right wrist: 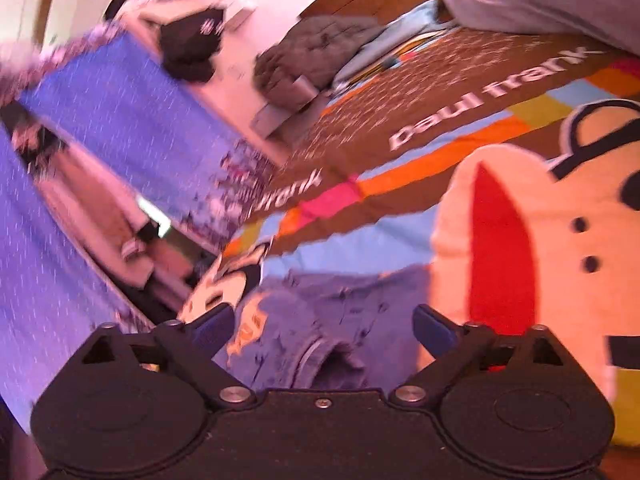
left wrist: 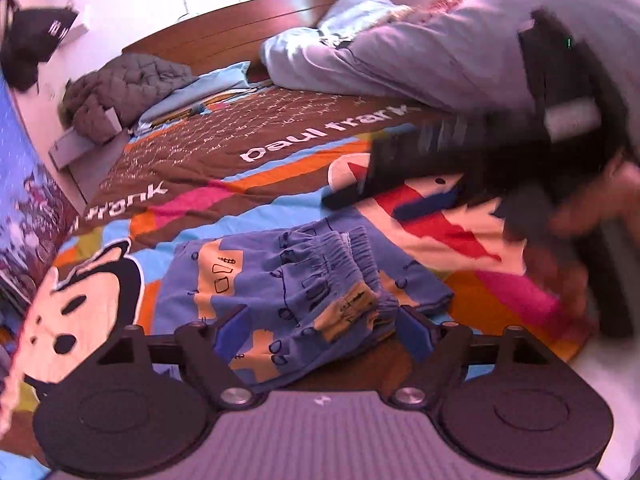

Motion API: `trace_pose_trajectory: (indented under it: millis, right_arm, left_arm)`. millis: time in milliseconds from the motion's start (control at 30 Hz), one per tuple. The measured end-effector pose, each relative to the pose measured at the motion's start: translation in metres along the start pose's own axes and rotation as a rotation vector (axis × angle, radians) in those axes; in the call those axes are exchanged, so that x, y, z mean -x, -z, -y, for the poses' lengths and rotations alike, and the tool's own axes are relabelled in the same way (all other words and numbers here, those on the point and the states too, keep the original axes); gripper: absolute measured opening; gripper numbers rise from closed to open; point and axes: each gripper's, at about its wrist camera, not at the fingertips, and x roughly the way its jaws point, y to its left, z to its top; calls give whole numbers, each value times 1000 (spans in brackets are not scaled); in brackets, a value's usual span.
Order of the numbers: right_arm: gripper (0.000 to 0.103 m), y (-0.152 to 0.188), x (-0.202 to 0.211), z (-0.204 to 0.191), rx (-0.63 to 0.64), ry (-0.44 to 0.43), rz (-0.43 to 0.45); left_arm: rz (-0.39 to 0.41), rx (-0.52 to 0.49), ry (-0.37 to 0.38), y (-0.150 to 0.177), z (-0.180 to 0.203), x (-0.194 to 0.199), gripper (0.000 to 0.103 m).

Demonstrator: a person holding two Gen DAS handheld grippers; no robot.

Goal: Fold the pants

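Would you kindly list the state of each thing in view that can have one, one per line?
pants: bunched in a loose heap on the bedspread, not folded flat, elastic waistband up
left gripper: open, pants between its fingers, not clamped
right gripper: open, just above the pants
bedspread: spread out over the bed
grey jacket: crumpled near the headboard

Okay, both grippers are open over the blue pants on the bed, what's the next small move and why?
Probably ease the left gripper forward and shut it on the gathered waistband. Its jaws stand open with the pants bunched between them, ungripped. The right gripper is open too, its view blurred.
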Motion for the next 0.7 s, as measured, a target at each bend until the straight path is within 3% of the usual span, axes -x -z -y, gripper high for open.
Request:
trace_pose_trajectory:
  millis: [133, 167, 233, 300, 400, 567, 700]
  right_arm:
    - [84, 18, -29, -16, 97, 84, -113]
    - [79, 23, -36, -15, 99, 116, -130]
    - [65, 27, -39, -9, 69, 117, -120]
    - [36, 24, -34, -2, 22, 101, -87]
    - [20, 21, -29, 5, -18, 73, -63]
    - [11, 13, -12, -9, 31, 51, -46]
    - [11, 5, 11, -22, 153, 103, 43]
  left_arm:
    - [-19, 2, -2, 2, -4, -11, 84]
    - [-29, 6, -3, 3, -4, -15, 84]
    - [-44, 24, 10, 3, -6, -20, 84]
    - [-50, 37, 29, 2, -7, -22, 84]
    - [-42, 43, 44, -2, -5, -20, 84]
    - [8, 15, 78, -7, 0, -6, 85]
    - [-46, -3, 64, -1, 4, -21, 87]
